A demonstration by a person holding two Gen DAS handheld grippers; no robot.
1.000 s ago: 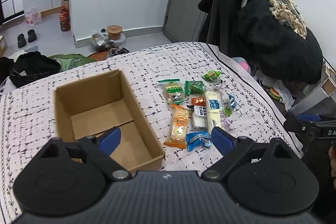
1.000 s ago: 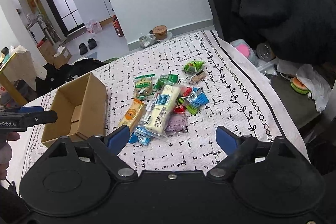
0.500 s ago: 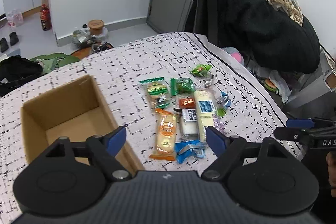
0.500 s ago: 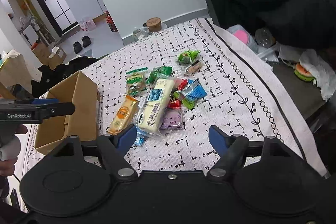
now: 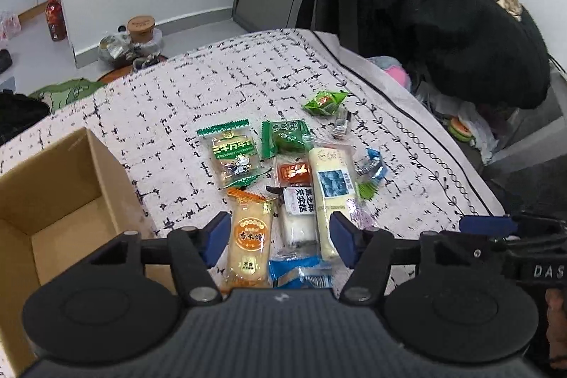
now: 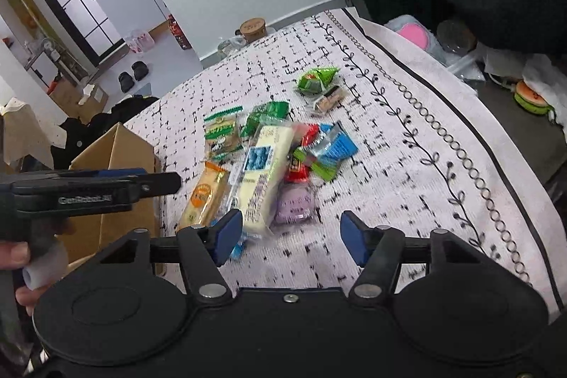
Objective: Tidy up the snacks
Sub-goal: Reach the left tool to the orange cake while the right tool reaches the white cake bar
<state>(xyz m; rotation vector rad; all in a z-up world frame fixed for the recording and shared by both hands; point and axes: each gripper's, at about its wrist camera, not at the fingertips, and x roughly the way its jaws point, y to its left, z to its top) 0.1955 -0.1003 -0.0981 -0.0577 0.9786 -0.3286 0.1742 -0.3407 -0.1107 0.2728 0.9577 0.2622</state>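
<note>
Left wrist view: snacks heaped on a patterned cloth (image 5: 212, 87), cardboard box (image 5: 60, 197) at 9 o'clock of the heap.
Orange packet (image 5: 248, 238): long, clear wrap, round orange label, nearest the box.
Cream bar (image 5: 331, 193): long, pale, blue picture label, at 3 o'clock of the orange packet.
Green packets (image 5: 285, 137): at the heap's 12 o'clock.
Left gripper (image 5: 278, 238): jaws closing, partly open, framing the heap, pressing nothing.
Right gripper (image 6: 290, 236): jaws closing, partly open over bare cloth, holding nothing; purple packet (image 6: 296, 202) just beyond.
</note>
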